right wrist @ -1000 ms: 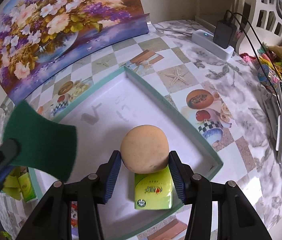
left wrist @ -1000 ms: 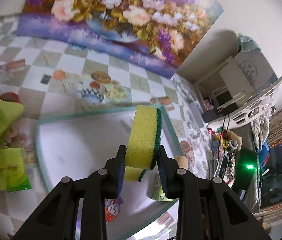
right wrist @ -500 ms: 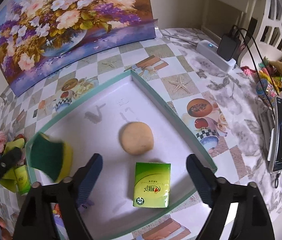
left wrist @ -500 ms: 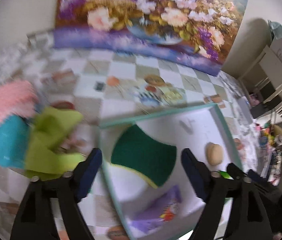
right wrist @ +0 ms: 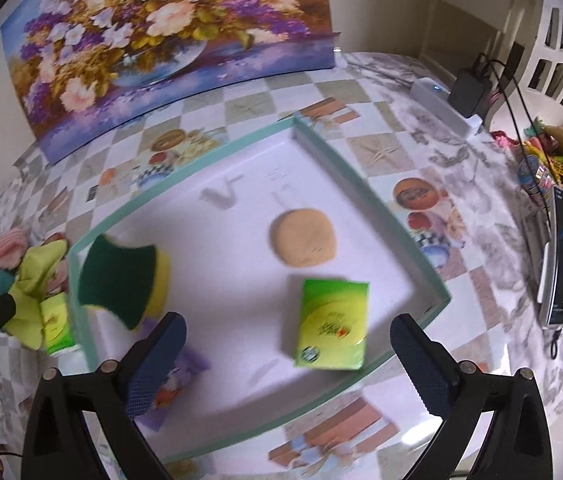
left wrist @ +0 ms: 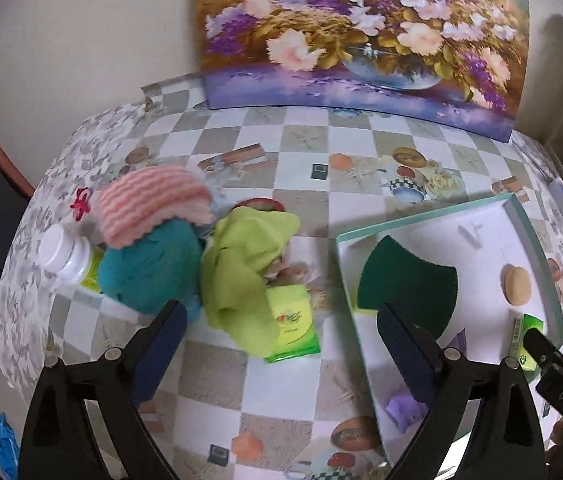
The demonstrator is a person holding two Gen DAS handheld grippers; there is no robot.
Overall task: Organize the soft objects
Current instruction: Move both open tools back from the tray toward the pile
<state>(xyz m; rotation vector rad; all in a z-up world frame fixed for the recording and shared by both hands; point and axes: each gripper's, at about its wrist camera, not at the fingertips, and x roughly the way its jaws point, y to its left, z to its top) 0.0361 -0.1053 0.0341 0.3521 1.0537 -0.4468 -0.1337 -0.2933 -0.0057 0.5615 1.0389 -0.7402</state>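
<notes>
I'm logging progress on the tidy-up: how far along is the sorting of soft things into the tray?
Done: the green-and-yellow sponge, tan round puff, green tissue packet and purple packet lie in the teal-rimmed white tray. In hand: nothing; the left gripper and right gripper are open. Left: the lime cloth, teal plush and pink striped knit outside.

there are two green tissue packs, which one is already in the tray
The green tissue pack lying flat by the tray's near corner, in front of the tan sponge ball. The other pack lies outside on the tablecloth, partly under the yellow-green cloth.
</notes>
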